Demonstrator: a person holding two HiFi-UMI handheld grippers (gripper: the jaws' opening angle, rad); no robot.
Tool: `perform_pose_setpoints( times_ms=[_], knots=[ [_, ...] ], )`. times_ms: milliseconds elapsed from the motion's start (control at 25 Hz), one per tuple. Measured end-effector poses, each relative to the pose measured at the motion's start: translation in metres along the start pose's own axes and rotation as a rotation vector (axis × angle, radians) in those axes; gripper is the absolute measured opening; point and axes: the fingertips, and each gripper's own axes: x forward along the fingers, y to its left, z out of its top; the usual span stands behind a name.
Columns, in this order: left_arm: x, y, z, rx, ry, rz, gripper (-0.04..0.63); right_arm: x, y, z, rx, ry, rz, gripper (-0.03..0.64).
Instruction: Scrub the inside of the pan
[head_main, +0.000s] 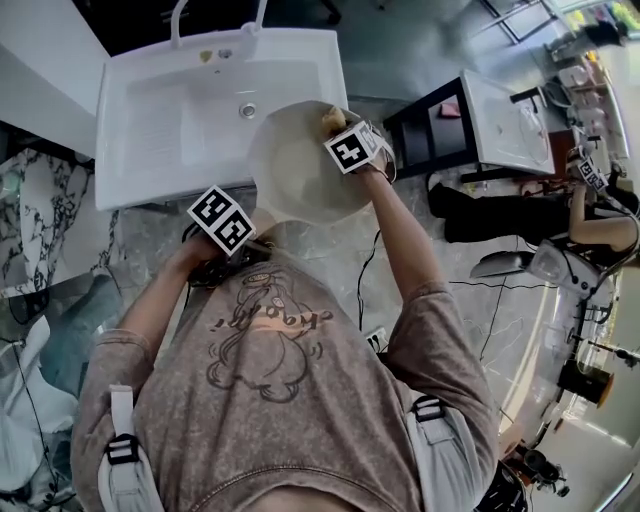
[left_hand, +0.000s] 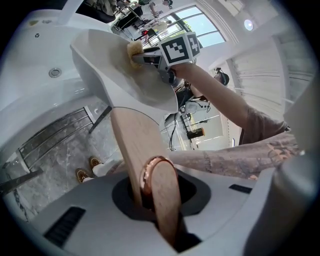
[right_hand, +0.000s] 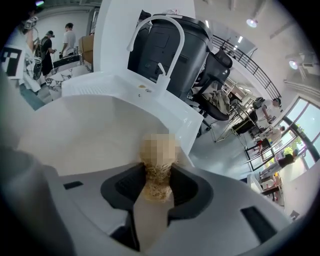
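A cream pan (head_main: 295, 170) is held tilted over the front edge of the white sink (head_main: 170, 110). Its wooden handle (left_hand: 137, 140), with a copper ring at the end, sits between the jaws of my left gripper (left_hand: 152, 197), which is shut on it. My right gripper (head_main: 345, 138) is shut on a yellowish fibrous scrubber (head_main: 332, 120) that presses against the pan's inner wall near the far rim. In the right gripper view the scrubber (right_hand: 157, 172) sticks out of the right gripper (right_hand: 157, 192) against the pale pan inside (right_hand: 85, 135). From the left gripper view the scrubber (left_hand: 134, 50) shows on the pan (left_hand: 120, 75).
A white faucet (right_hand: 160, 42) stands at the back of the sink basin (right_hand: 125, 90), with the drain (head_main: 247, 110) beneath. A black stand (head_main: 430, 125) and a white table (head_main: 505, 120) are at the right. Another person (head_main: 590, 215) sits far right. Marble floor (head_main: 90, 300) lies below.
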Motion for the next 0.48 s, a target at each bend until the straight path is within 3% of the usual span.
perform_pose_setpoints(
  times_ms=[480],
  knots=[
    [-0.002,0.001,0.000,0.003,-0.011,-0.005,0.061,-0.019,0.001,-0.028,-0.048,0.095,0.045,0.158]
  ],
)
